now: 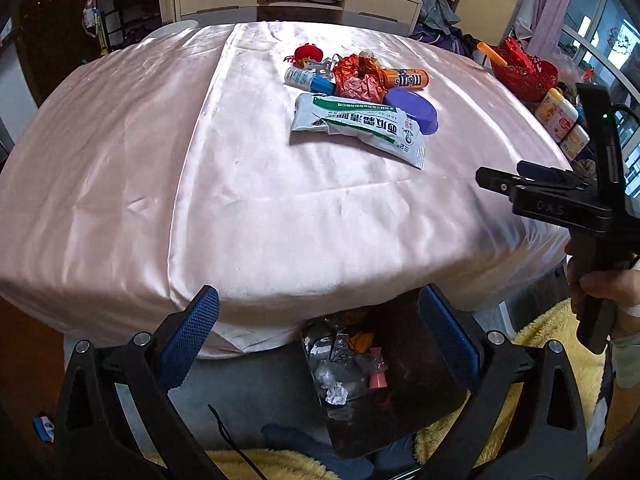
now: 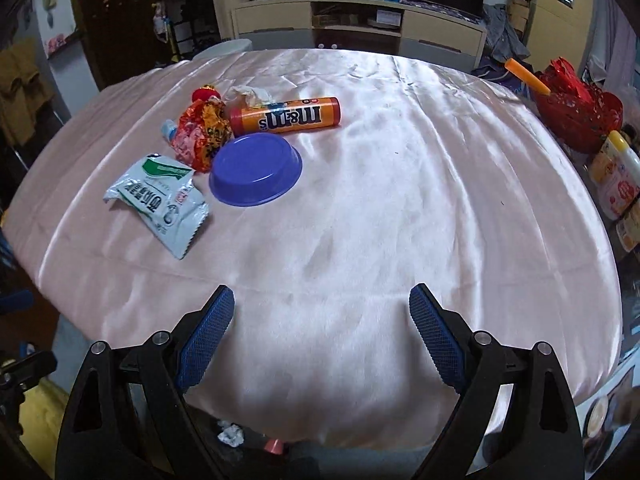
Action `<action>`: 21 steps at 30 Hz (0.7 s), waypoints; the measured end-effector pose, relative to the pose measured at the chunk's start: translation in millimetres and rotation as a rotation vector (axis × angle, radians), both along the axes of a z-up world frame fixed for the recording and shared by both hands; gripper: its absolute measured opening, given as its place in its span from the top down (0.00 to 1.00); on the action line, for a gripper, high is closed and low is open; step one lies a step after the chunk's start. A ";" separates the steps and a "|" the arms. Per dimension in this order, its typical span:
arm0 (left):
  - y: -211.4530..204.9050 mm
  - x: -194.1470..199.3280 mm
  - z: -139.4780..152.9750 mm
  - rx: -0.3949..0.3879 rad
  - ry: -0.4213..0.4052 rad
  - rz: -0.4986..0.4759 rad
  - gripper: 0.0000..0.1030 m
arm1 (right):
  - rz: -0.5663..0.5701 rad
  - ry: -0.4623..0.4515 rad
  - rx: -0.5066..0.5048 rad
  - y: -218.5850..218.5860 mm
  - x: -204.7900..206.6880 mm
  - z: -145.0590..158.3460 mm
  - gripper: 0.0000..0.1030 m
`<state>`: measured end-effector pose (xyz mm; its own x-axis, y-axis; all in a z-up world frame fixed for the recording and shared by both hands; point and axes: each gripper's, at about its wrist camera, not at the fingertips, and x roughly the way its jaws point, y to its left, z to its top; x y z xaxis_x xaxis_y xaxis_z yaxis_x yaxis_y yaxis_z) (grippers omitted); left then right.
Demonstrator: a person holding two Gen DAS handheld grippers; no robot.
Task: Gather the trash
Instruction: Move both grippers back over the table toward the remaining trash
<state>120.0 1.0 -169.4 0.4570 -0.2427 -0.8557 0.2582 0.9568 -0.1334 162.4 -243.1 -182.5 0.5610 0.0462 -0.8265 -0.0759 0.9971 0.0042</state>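
On the pink satin tablecloth (image 1: 248,184) lies a heap of trash: a white and green pouch (image 1: 360,126) (image 2: 160,200), a purple lid (image 1: 414,110) (image 2: 256,174), an orange candy tube (image 1: 404,79) (image 2: 286,116), crumpled red and orange wrappers (image 1: 358,76) (image 2: 200,132), a blue-capped white tube (image 1: 308,80) and a small red ornament (image 1: 308,53). My left gripper (image 1: 320,304) hangs open and empty over the dark bin (image 1: 400,380) at the table's near edge. My right gripper (image 2: 322,300) stands open and empty above the near cloth, also seen from the side (image 1: 532,184) in the left wrist view.
The bin holds crumpled paper (image 1: 335,394), foil and a pink piece (image 1: 378,376). A red basket (image 2: 576,116) and yellow-capped bottles (image 2: 616,176) stand off the table's right side. A yellow fleece (image 1: 552,344) lies beside the bin. Cabinets (image 2: 360,28) line the back wall.
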 end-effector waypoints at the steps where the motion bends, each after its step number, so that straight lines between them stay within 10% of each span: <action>1: -1.0 4.1 -0.2 -0.003 0.002 -0.002 0.08 | 0.004 0.004 -0.011 1.9 5.2 -2.8 0.13; 21: 7.1 66.5 -3.9 -0.031 0.026 0.020 0.08 | 0.127 0.015 0.016 54.0 86.6 -6.8 0.03</action>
<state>186.5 8.1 -173.4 0.4396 -0.2600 -0.8597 0.2354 0.9571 -0.1691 249.0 -189.0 -189.3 0.5373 0.1291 -0.8334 -0.2016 0.9792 0.0217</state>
